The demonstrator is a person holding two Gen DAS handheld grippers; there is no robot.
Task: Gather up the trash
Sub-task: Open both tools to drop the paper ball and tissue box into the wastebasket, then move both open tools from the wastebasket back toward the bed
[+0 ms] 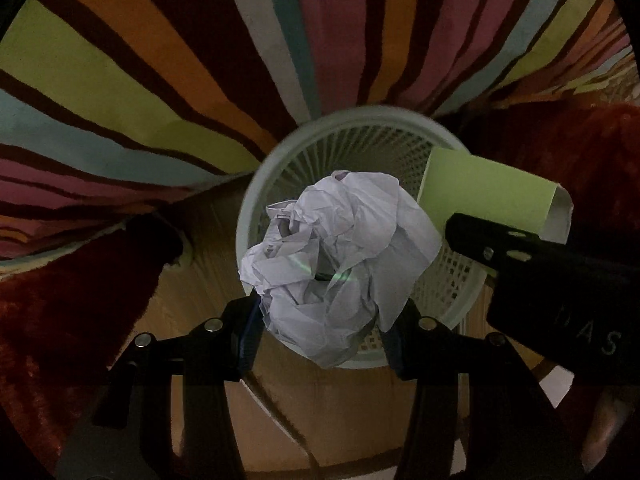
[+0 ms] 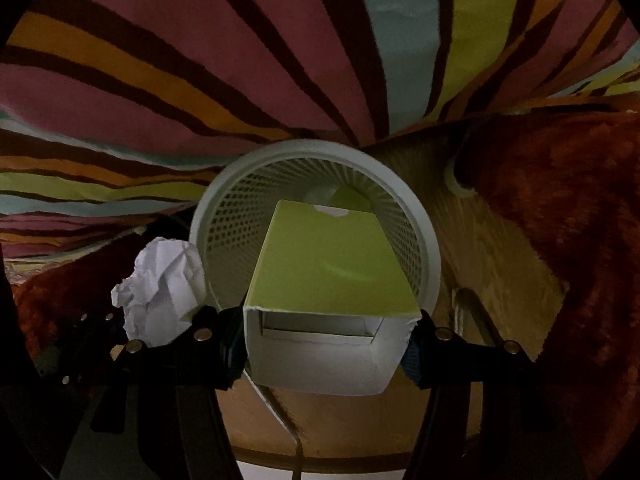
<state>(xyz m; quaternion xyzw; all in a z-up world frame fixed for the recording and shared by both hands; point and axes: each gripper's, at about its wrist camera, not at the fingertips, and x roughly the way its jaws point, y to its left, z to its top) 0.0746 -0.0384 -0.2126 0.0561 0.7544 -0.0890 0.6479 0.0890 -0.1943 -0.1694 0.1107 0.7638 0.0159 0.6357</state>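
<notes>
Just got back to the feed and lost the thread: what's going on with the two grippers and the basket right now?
A person is collecting trash with a gripper in each hand. The left gripper is shut on a crumpled paper ball, held over the mouth of the white mesh wastebasket. The right gripper is shut on a green carton, open end toward the camera, its far end pointing into the same basket. Both items are still gripped; neither has been dropped in. The basket stands beside a striped cloth.

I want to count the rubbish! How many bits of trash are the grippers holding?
2. The paper ball is in the left gripper, above the bin. The green box is in the right gripper, over the bin. More may lie hidden inside.
</notes>
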